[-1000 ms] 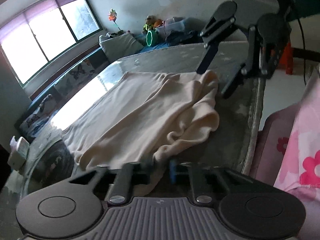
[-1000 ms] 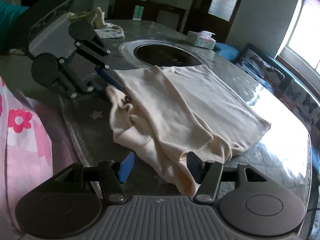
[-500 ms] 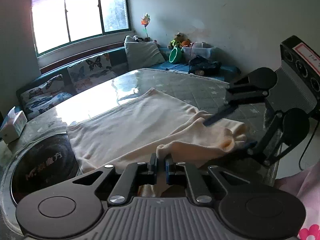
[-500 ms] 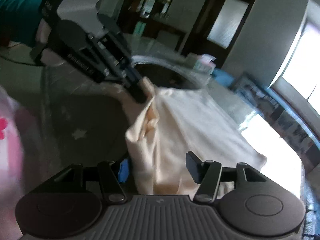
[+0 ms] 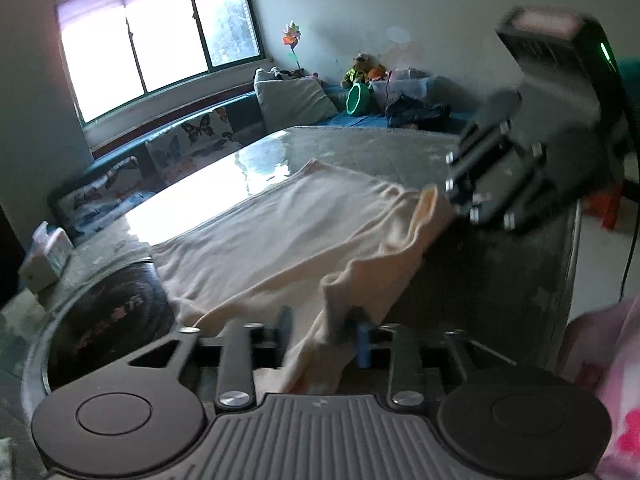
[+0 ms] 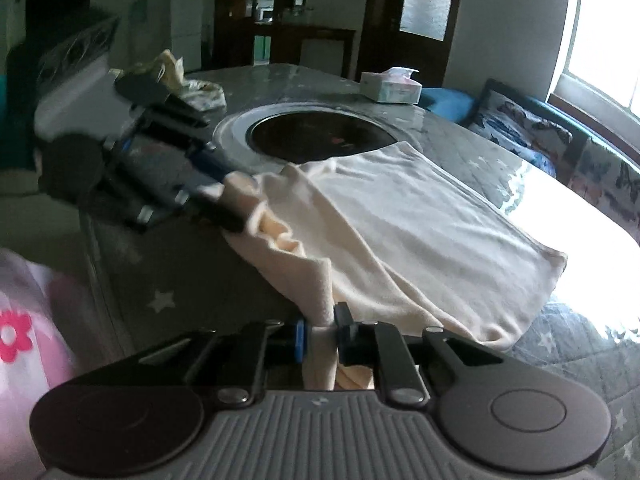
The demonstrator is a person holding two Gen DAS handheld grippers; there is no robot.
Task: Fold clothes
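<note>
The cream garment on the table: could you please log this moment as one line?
stage: fold | cream garment: near edge lifted, rest flat on table | left gripper: shut on edge | right gripper: shut on edge

Both tools share one build. The left gripper (image 5: pixel 324 334) has a grey ribbed body between two round black discs, each with a raised ring. Black link bars carry silver screw heads, and the fingers (image 5: pixel 363 340) end in blue pads. The right gripper (image 6: pixel 320 338) looks the same: ribbed grey housing, dark discs, silver screws, one blue pad showing. Seen from the left camera, its black box body bears a pale label, a thin green light and a black cable. The person wears pink cloth (image 6: pixel 16 332) with bright pink flowers.
</note>
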